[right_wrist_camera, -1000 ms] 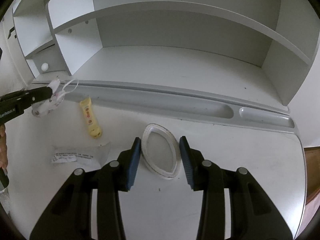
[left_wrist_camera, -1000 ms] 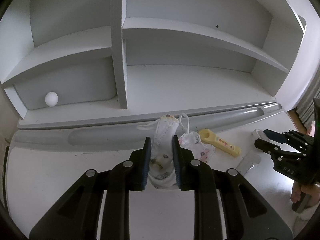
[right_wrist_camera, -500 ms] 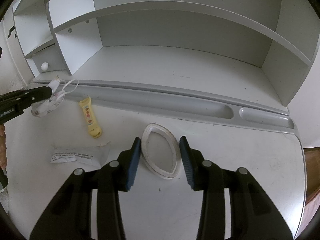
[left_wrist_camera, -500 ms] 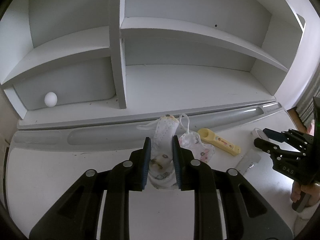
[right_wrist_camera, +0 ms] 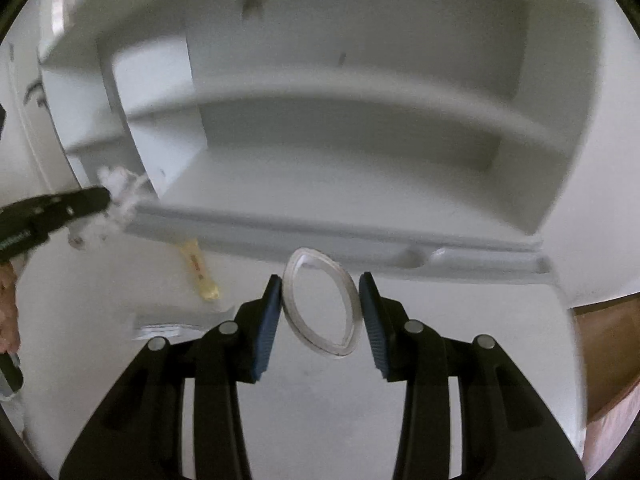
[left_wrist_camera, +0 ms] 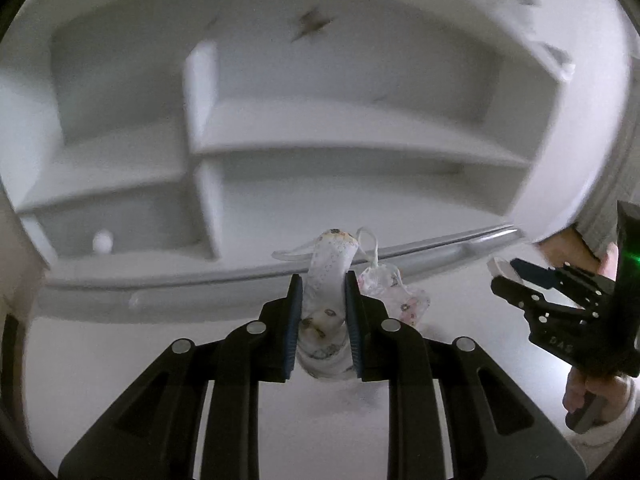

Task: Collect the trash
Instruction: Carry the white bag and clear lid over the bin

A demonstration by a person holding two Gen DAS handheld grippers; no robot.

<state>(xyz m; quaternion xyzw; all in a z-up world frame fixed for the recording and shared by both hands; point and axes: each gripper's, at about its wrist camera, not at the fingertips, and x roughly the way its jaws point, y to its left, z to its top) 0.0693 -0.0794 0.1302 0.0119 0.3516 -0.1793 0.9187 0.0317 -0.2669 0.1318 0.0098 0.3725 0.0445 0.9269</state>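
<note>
Yellow tube [right_wrist_camera: 199, 271], wrapper [right_wrist_camera: 168, 324]: right wrist view only.

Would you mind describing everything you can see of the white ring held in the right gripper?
The white ring is a thin flat band, squeezed from round into a pointed oval, so it looks flexible, perhaps plastic or paper. It is open through the middle, with the desk showing through. It stands between the blue pads of the right gripper, pressed at both sides, its long axis pointing away from the camera. It appears lifted clear of the desk, and nothing else touches it.
</note>
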